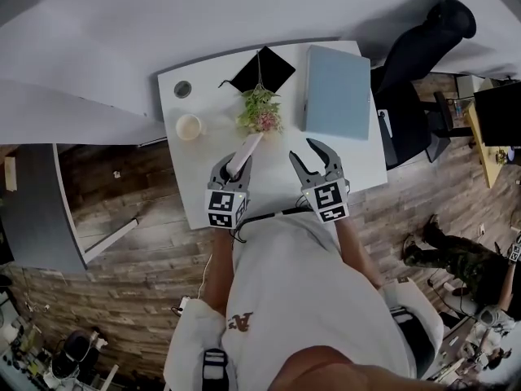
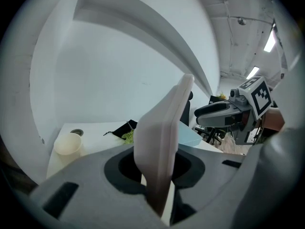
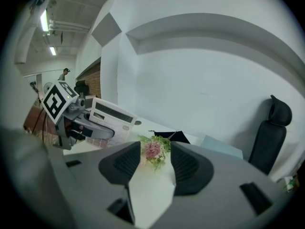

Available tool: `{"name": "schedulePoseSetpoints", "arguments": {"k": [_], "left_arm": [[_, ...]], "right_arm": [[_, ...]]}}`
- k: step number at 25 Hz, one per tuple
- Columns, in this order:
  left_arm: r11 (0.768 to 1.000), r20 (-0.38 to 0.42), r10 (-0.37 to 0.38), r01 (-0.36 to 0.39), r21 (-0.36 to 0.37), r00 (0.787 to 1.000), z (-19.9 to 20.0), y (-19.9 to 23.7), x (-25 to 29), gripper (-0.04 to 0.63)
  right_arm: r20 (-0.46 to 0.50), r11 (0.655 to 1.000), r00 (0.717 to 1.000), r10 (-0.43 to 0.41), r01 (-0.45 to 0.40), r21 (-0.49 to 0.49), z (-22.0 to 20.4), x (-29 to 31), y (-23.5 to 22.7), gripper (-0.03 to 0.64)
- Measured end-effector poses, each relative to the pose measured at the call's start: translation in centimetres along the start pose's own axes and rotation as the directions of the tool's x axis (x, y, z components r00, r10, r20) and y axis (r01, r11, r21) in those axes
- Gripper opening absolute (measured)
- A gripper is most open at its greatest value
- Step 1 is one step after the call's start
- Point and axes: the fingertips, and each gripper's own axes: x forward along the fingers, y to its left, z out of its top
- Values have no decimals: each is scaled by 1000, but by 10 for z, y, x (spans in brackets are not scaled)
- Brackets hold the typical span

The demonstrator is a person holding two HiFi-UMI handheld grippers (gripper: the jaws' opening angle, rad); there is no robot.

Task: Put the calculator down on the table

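Observation:
The calculator (image 1: 247,149), pale pinkish-white, sticks up from my left gripper (image 1: 234,166), which is shut on its lower end above the white table's (image 1: 186,160) front part. In the left gripper view the calculator (image 2: 164,128) stands edge-on between the pads. In the right gripper view the calculator's (image 3: 107,120) display and keys show at the left. My right gripper (image 1: 303,148) hovers beside it to the right, with its jaws open and nothing between them. Beyond its dark pads (image 3: 128,163) lies bare tabletop.
On the table stand a cream cup (image 1: 188,126), a small bunch of pink flowers with greenery (image 1: 260,110), a black pouch (image 1: 262,70) and a light-blue folder (image 1: 336,90). A black office chair (image 1: 423,47) stands at the table's right end. A wall runs behind the table.

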Motion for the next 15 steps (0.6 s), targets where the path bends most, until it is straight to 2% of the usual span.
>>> {"name": "schedulePoseSetpoints", "arguments": {"k": [15], "left_arm": [[997, -104, -61, 55, -59, 993, -52, -18, 13, 106]], "right_arm": [[-91, 998, 994, 67, -66, 13, -44, 7, 17, 202]]}}
